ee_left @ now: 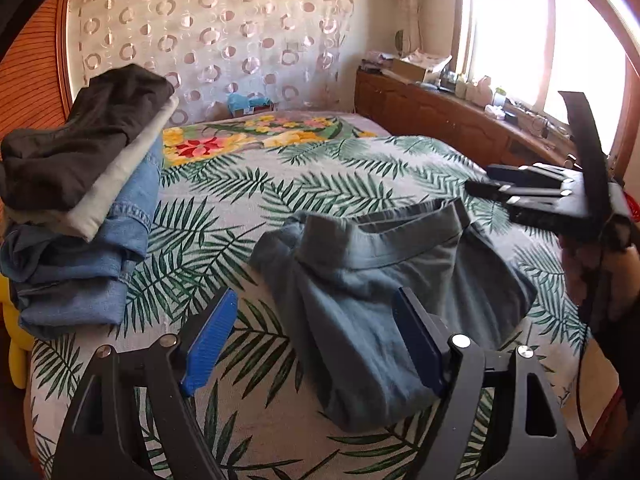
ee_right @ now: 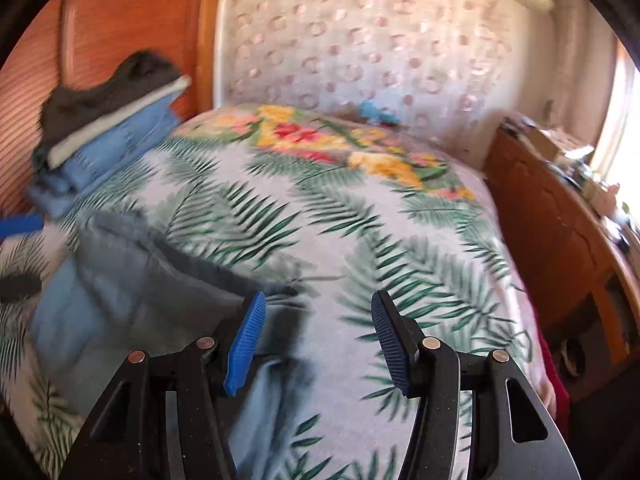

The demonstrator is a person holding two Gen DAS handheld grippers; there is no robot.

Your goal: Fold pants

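Observation:
Grey-blue pants (ee_left: 372, 280) lie folded in a rumpled bundle on the leaf-print bed (ee_left: 248, 184), waistband toward the far side. My left gripper (ee_left: 316, 340) is open just above the bundle's near left part, holding nothing. My right gripper (ee_right: 316, 340) is open and empty over the bed, with the pants (ee_right: 132, 280) to its left and under its left finger. The right gripper also shows in the left wrist view (ee_left: 520, 190), at the right beyond the pants. The right wrist view is motion-blurred.
A stack of folded clothes (ee_left: 80, 208), black over white over blue denim, sits at the bed's left edge; it also shows in the right wrist view (ee_right: 108, 128). A wooden dresser (ee_left: 460, 120) with clutter runs along the right under a bright window. A curtain hangs behind the bed.

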